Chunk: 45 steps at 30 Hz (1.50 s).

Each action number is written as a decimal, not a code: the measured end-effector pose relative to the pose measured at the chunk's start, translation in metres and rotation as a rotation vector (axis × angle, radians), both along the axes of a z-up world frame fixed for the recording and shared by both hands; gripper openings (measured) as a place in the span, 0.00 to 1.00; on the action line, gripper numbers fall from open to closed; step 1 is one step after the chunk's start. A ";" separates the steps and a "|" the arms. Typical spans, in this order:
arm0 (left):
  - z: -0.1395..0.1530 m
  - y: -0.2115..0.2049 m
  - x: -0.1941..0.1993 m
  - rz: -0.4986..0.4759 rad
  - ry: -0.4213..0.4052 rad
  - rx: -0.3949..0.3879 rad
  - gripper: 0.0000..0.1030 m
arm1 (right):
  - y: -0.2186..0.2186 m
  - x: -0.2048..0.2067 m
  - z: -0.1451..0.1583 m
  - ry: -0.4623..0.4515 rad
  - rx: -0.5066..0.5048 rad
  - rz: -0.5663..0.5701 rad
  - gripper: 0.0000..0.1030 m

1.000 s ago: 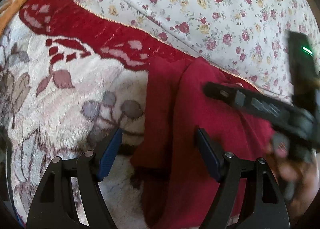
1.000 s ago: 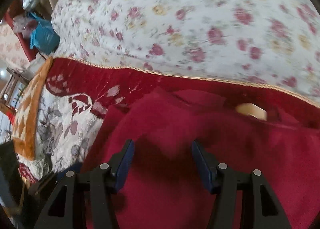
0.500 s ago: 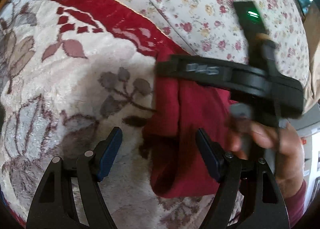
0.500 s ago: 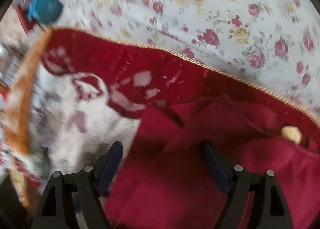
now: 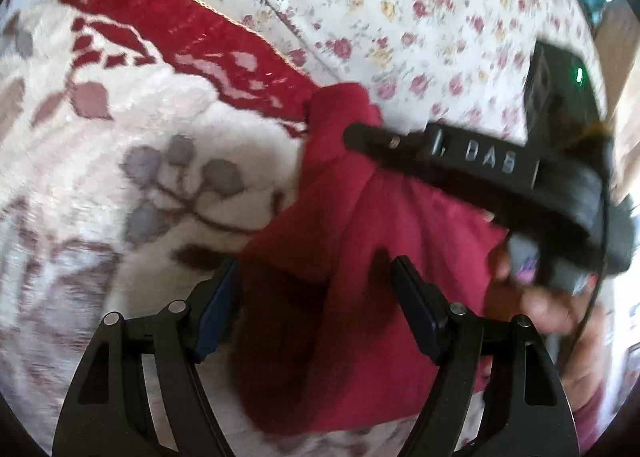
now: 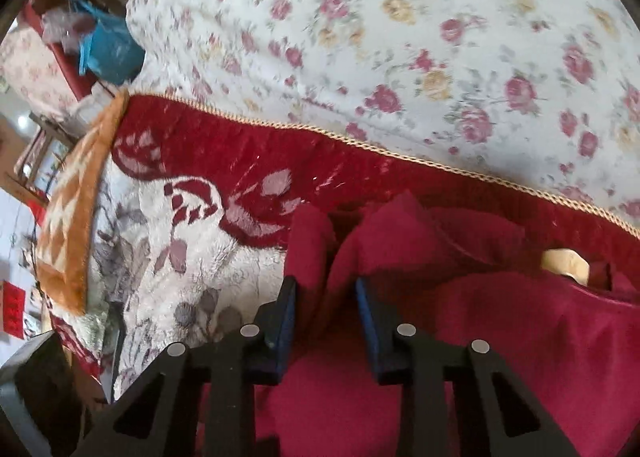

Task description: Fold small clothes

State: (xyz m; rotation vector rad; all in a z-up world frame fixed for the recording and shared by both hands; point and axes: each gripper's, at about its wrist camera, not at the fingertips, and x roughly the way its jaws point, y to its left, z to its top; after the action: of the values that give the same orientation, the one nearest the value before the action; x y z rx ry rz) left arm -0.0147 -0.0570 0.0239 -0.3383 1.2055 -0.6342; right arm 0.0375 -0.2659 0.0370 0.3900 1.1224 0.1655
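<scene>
Left wrist view: left gripper [image 5: 316, 307] angled down, jaws just closing around red garment [image 5: 340, 265], pads not yet pressing. Right gripper [image 6: 326, 311], angled down, just closing, pinches a garment fold; hand [image 5: 560, 297] holds its handle.

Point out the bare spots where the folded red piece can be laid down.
Free: the pale plush blanket left of the red garment, below its dark red border. Also free: the floral sheet beyond the gold cord. Crowded: around the garment, where the left gripper and right gripper meet.

Black tool [image 5: 316, 307] — blue pads [image 5: 416, 317], silver screws, painted nails, maroon sleeve [image 5: 592, 423]
</scene>
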 end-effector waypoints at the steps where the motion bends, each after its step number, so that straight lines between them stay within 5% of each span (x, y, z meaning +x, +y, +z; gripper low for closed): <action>1: 0.000 -0.003 -0.001 -0.024 0.013 -0.031 0.53 | 0.000 0.000 -0.001 0.002 0.008 -0.003 0.26; 2: 0.002 -0.005 -0.002 -0.040 0.010 -0.036 0.44 | 0.000 -0.002 -0.002 0.003 0.017 -0.005 0.26; 7: 0.024 -0.009 -0.014 -0.110 -0.075 -0.113 0.36 | -0.014 -0.014 0.019 0.000 0.088 -0.019 0.30; 8: 0.030 -0.009 -0.017 -0.125 -0.092 -0.136 0.35 | -0.019 -0.015 0.024 0.002 0.106 -0.028 0.39; 10: 0.039 -0.013 -0.023 -0.148 -0.134 -0.136 0.35 | -0.021 -0.017 0.037 -0.009 0.111 -0.055 0.79; 13: 0.044 -0.020 -0.030 -0.171 -0.173 -0.112 0.35 | -0.015 -0.012 0.050 -0.008 0.087 -0.009 0.82; 20: 0.043 -0.023 -0.032 -0.177 -0.176 -0.077 0.33 | 0.032 0.025 0.005 0.259 -0.122 0.184 0.84; 21: 0.042 -0.024 -0.031 -0.178 -0.175 -0.063 0.33 | 0.034 0.028 -0.003 0.275 -0.135 0.180 0.83; 25: 0.041 -0.021 -0.033 -0.185 -0.178 0.025 0.38 | 0.028 0.023 -0.005 0.192 -0.132 0.169 0.45; 27: 0.042 -0.016 -0.031 -0.165 -0.176 0.033 0.69 | 0.016 0.015 -0.001 0.144 -0.104 0.156 0.40; 28: 0.042 -0.014 -0.030 -0.154 -0.170 0.029 0.74 | 0.010 0.011 0.002 0.124 -0.097 0.148 0.37; 35: 0.028 -0.034 -0.041 -0.176 -0.175 0.072 0.74 | -0.020 -0.004 0.011 0.042 -0.001 0.076 0.29; 37: 0.026 -0.040 -0.041 -0.162 -0.171 0.036 0.64 | -0.024 -0.008 0.011 0.027 0.019 0.066 0.28; 39: 0.026 -0.047 -0.042 -0.170 -0.159 0.029 0.28 | -0.030 -0.014 0.012 0.013 0.045 0.049 0.26; 45: 0.051 -0.073 -0.062 -0.193 -0.236 0.040 0.19 | -0.059 -0.044 0.030 -0.062 0.110 -0.004 0.20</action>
State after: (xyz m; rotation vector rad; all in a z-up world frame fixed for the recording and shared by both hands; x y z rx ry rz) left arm -0.0765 -0.1303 0.0753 -0.1093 1.0296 -0.7929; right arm -0.0061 -0.3254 0.0669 0.4820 1.0540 0.2350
